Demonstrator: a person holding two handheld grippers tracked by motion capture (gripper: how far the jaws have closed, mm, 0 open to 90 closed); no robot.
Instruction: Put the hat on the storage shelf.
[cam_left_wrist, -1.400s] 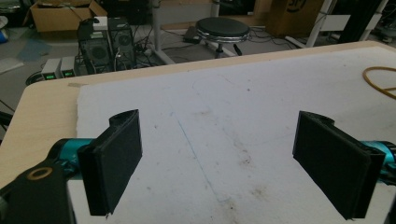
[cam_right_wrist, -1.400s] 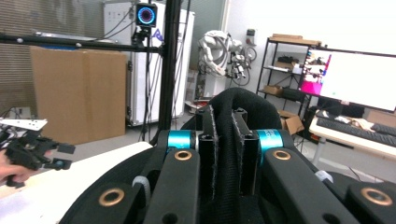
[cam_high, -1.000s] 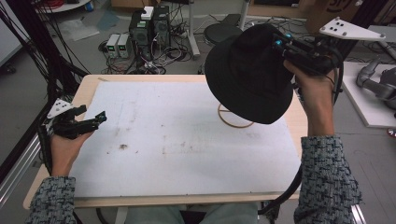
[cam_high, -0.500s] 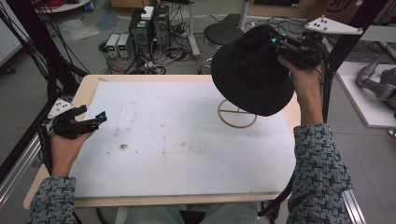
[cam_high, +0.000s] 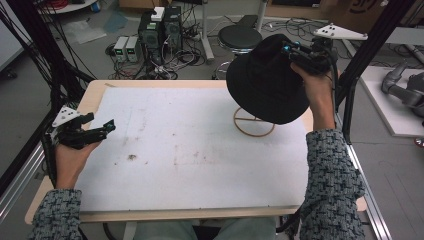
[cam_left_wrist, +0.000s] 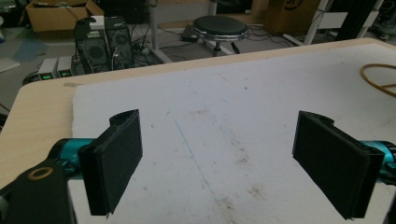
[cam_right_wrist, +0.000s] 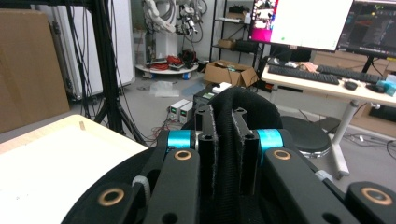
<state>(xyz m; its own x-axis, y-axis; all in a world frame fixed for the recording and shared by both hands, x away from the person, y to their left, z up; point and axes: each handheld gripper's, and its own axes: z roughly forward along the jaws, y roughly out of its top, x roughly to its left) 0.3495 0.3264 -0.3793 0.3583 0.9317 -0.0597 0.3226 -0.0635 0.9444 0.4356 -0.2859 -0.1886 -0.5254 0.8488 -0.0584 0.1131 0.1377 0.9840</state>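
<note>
Hat (cam_high: 265, 80): black, held in the air above the far right part of the table (cam_high: 95, 92), over the ring (cam_high: 254, 125).
Right gripper (cam_high: 295, 52): its jaws are closed on a fold of the hat, as the right gripper view shows (cam_right_wrist: 227, 140); the hat hangs down from them.
Ring: a thin wooden hoop with a cross bar, lying flat on the mat (cam_high: 190, 145), partly hidden by the hat.
Left gripper (cam_high: 107, 129): at the left edge of the table, jaws wide apart and holding nothing; its own view shows them over the bare mat (cam_left_wrist: 215, 154).
Mat: white, with some small stains.
</note>
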